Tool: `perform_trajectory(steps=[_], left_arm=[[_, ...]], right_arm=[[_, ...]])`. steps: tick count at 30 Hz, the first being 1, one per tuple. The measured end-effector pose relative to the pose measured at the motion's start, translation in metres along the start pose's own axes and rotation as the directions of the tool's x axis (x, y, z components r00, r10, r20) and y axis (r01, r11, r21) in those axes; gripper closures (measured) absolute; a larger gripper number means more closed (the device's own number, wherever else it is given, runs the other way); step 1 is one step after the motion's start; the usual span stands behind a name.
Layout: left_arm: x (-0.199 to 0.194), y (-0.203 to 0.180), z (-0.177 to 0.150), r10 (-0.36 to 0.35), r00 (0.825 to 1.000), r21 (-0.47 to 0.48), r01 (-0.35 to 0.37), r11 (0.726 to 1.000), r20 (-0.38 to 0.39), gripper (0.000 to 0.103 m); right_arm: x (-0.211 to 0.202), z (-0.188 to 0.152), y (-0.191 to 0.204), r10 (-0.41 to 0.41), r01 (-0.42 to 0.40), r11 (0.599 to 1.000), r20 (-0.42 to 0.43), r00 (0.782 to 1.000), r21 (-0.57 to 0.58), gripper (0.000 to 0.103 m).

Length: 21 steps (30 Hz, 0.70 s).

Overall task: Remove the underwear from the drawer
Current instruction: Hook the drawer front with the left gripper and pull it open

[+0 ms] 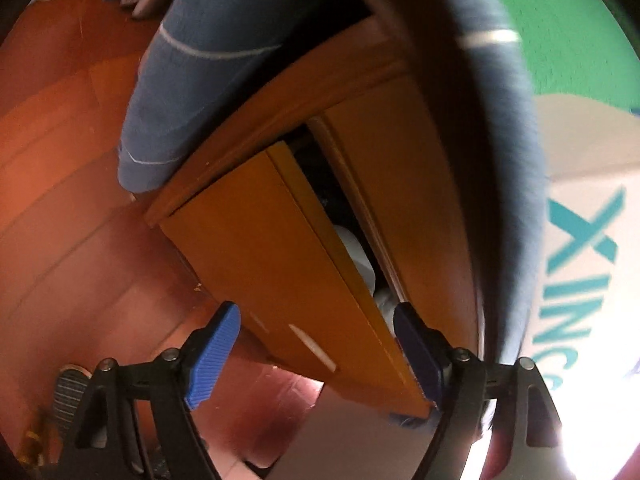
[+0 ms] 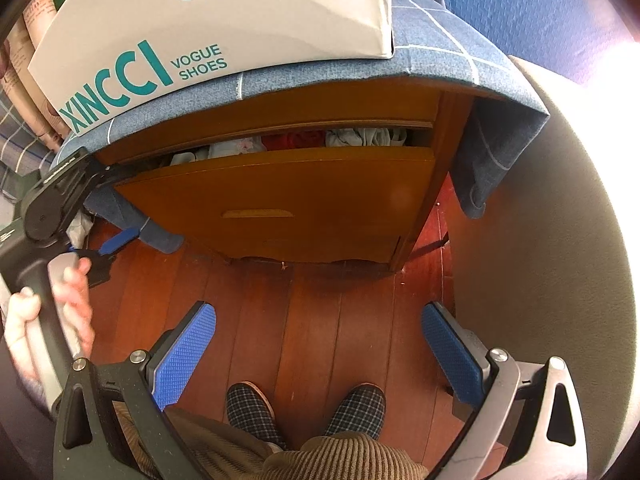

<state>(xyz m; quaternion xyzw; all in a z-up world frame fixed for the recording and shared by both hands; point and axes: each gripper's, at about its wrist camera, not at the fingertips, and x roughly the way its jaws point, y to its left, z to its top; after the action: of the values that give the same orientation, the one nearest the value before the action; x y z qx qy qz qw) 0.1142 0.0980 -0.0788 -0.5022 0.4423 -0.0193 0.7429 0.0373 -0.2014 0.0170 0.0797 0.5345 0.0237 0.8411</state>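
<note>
Drawer (image 2: 280,196) ajar; underwear (image 2: 304,140) crumpled inside, white, red, pale grey. Both grippers' fingers (image 2: 452,356) spread, empty.

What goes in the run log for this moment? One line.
drawer: ajar | clothes: inside | left gripper: open at drawer edge | right gripper: open, empty

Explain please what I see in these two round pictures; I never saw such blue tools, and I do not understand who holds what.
A person holds one hand-operated gripper in each hand; each carries a camera looking along its blue fingers. The left gripper stands open at the corner of the part-open drawer, holding nothing. The right gripper hangs open over the wooden floor, above the person's checked slippers. Folded clothes show inside the drawer. On the cabinet, over a blue cloth, sits a shoe box.
</note>
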Motion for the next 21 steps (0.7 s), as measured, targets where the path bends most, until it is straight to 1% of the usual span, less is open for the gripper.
perform_trajectory(steps=[3, 7, 9, 10, 12, 13, 15, 16, 17, 19, 21], left_arm=[[0.007, 0.007, 0.004, -0.021, 1.000, -0.046, 0.021, 0.999, 0.010, 0.019], [0.012, 0.013, 0.005, -0.018, 1.000, -0.071, 0.019, 0.997, 0.017, 0.018], [0.018, 0.022, 0.006, -0.020, 1.000, -0.118, 0.020, 0.993, 0.002, 0.018], [0.020, 0.025, 0.006, -0.024, 1.000, -0.138, 0.023, 0.990, -0.005, 0.016], [0.024, 0.033, 0.008, -0.057, 0.998, -0.191, 0.055, 0.980, -0.005, 0.014], [0.025, 0.033, 0.010, -0.062, 0.998, -0.201, 0.060, 0.978, -0.002, 0.014], [0.028, 0.031, 0.012, -0.049, 0.999, -0.199, 0.048, 0.979, 0.000, 0.014], [0.030, 0.033, 0.013, -0.054, 0.999, -0.202, 0.053, 0.978, 0.003, 0.013], [0.032, 0.033, 0.012, -0.046, 0.999, -0.208, 0.045, 0.977, 0.000, 0.007], [0.037, 0.037, 0.011, -0.033, 0.999, -0.245, 0.031, 0.969, -0.006, 0.000], [0.039, 0.038, 0.011, -0.028, 1.000, -0.282, 0.026, 0.959, -0.005, 0.000]], right_arm=[[0.002, 0.000, 0.000, 0.012, -0.012, 1.000, -0.008, 1.000, 0.004, 0.001], [0.002, 0.000, -0.002, 0.022, -0.021, 1.000, -0.012, 1.000, 0.016, 0.001], [0.001, 0.000, -0.003, 0.023, -0.023, 1.000, -0.010, 1.000, 0.020, 0.001], [0.002, 0.000, -0.003, 0.024, -0.024, 0.999, -0.010, 1.000, 0.022, 0.001], [0.002, 0.000, -0.004, 0.031, -0.030, 0.999, -0.012, 0.999, 0.025, 0.001], [0.002, 0.000, -0.004, 0.033, -0.032, 0.999, -0.013, 0.999, 0.026, 0.001], [0.002, 0.000, -0.005, 0.034, -0.033, 0.999, -0.013, 0.999, 0.027, 0.001], [0.002, 0.000, -0.005, 0.036, -0.035, 0.999, -0.014, 0.999, 0.028, 0.001], [0.003, 0.000, -0.006, 0.037, -0.037, 0.999, -0.015, 0.999, 0.031, 0.001], [0.004, 0.000, -0.006, 0.038, -0.037, 0.999, -0.016, 0.999, 0.035, 0.001], [0.005, 0.001, -0.005, 0.040, -0.039, 0.999, -0.020, 0.999, 0.037, 0.001]])
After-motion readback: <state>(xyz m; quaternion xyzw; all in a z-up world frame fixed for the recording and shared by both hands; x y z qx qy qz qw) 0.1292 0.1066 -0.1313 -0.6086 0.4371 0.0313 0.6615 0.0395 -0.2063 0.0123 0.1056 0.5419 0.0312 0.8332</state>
